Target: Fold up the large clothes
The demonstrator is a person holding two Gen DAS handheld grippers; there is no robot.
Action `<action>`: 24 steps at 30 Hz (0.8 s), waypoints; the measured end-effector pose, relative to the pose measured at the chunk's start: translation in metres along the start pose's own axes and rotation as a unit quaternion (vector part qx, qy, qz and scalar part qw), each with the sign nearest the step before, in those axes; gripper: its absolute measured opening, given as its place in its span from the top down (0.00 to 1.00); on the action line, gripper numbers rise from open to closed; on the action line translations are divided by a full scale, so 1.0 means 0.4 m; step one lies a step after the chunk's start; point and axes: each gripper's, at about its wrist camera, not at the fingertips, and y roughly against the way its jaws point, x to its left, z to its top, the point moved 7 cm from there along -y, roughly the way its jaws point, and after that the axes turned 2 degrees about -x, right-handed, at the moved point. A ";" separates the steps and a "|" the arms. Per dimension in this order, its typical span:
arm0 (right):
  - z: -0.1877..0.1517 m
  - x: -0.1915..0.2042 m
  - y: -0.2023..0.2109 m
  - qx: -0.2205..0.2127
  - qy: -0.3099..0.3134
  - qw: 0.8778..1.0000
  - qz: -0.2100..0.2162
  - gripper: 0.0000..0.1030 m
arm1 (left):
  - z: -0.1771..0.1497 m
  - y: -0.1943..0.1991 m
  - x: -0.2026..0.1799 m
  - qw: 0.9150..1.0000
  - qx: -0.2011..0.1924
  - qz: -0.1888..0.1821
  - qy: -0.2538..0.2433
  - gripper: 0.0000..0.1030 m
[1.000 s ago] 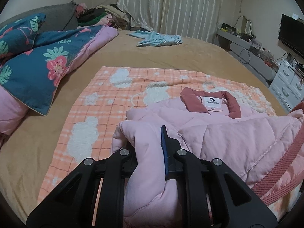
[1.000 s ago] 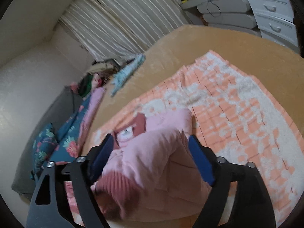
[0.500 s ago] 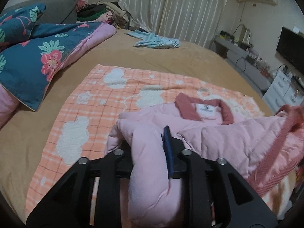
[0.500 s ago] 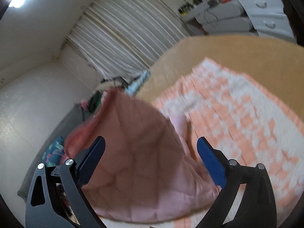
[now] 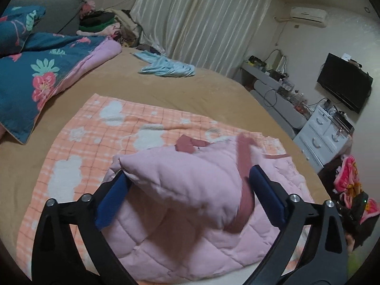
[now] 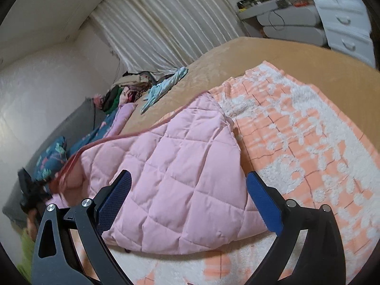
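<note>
A: The pink quilted jacket has a motion-blurred dark-pink trim band, and its near hem is cut off by the frame

B: In the right wrist view, the jacket hides the blanket beneath it

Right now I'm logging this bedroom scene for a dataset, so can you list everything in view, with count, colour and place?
Quilted jacket: one, pink with darker pink trim, lying on the blanket between both tongs.
Blanket: one, orange and white check, spread on the bed.
Bed cover: one, tan, under everything.
Floral duvet: one, dark blue with pink flowers, far left of the bed.
Light blue garment: one, crumpled near the curtain.
Clothes pile: one, mixed colours, at the bed's far corner.
Curtain: one, cream, back wall.
Air conditioner: one, white, high on the wall.
Television: one, black, right wall.
Drawer unit: one, white, right of the bed.
Left tongs: black with blue pads, just opened, jacket loose between them.
Right tongs: same colours, open over the jacket.
</note>
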 end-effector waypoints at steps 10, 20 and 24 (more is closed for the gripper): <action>-0.014 0.032 0.020 0.004 0.041 0.999 -0.020 0.06 | 0.005 0.052 -0.042 0.995 -0.027 0.062 -0.075 0.09; -0.031 0.025 0.016 0.007 0.085 0.994 -0.071 0.06 | -0.052 0.044 0.018 0.990 -0.005 0.108 -0.095 0.09; -0.046 0.011 0.005 0.015 0.114 0.988 -0.104 0.06 | -0.122 0.012 0.087 0.990 0.024 0.121 -0.072 0.09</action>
